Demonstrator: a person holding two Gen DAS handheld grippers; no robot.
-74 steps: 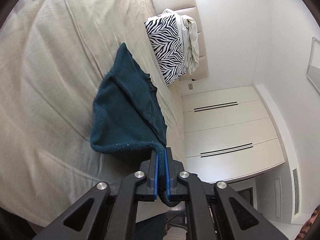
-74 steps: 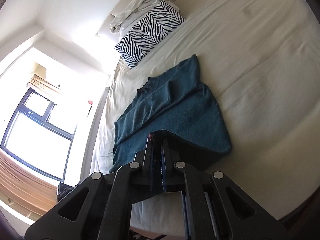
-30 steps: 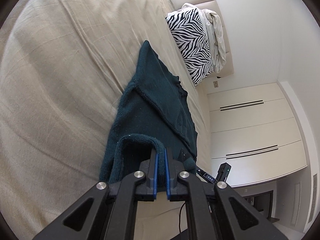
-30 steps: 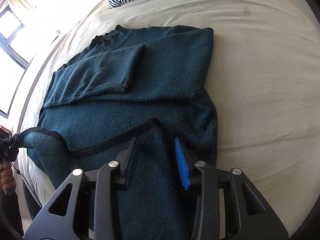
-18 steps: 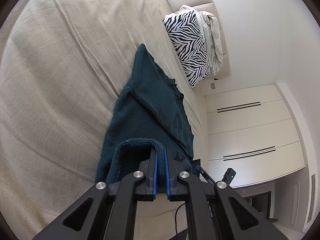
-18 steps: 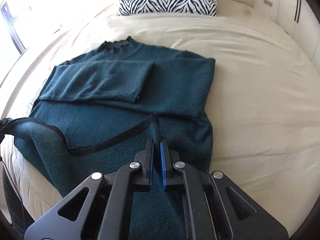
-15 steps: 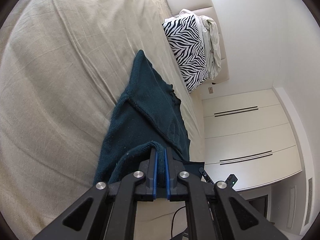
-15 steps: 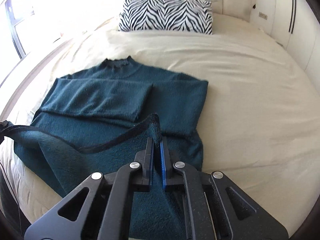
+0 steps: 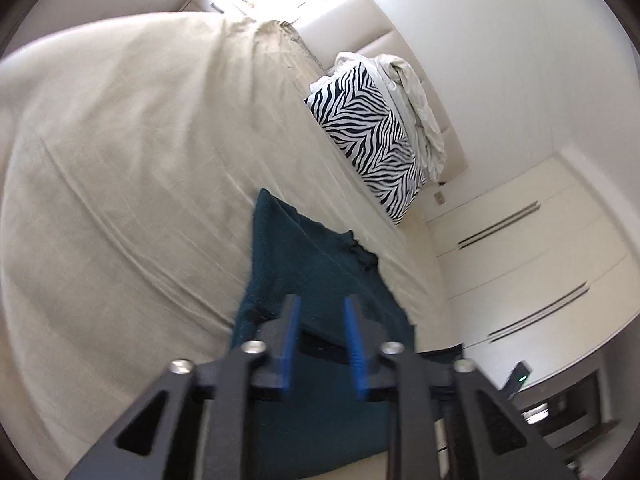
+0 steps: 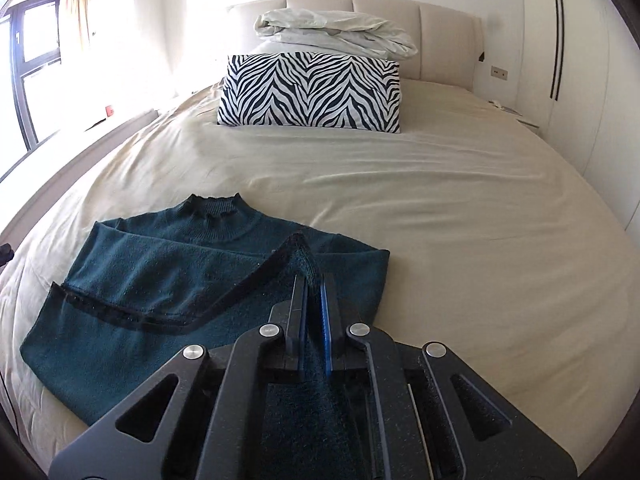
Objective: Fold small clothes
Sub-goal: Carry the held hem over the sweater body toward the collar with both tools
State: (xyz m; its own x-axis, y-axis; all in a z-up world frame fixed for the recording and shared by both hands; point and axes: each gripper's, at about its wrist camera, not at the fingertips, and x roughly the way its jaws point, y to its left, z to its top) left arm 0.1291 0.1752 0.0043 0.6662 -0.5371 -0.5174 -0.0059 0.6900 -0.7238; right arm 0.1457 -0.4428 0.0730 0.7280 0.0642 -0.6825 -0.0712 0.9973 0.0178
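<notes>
You are at bottom-up fold of teal turtleneck sweater (image 10: 168, 276), hem going toward collar

Left gripper (image 9: 320, 316): jaws opening, blue pads apart, sweater seen between and below them but pads not pressing it; grip looks released

Right gripper (image 10: 310, 292): clamped on hem corner (image 10: 298, 248), corner lifted, dark hem band sagging down to left

Next, as I judge: carry right corner forward, lay it level with left side, then release

Sweater: lies on beige bed sheet (image 10: 440, 216), near foot edge, sleeves folded across chest, knit thick and limp, well apart from zebra pillow (image 10: 310, 90)
</notes>
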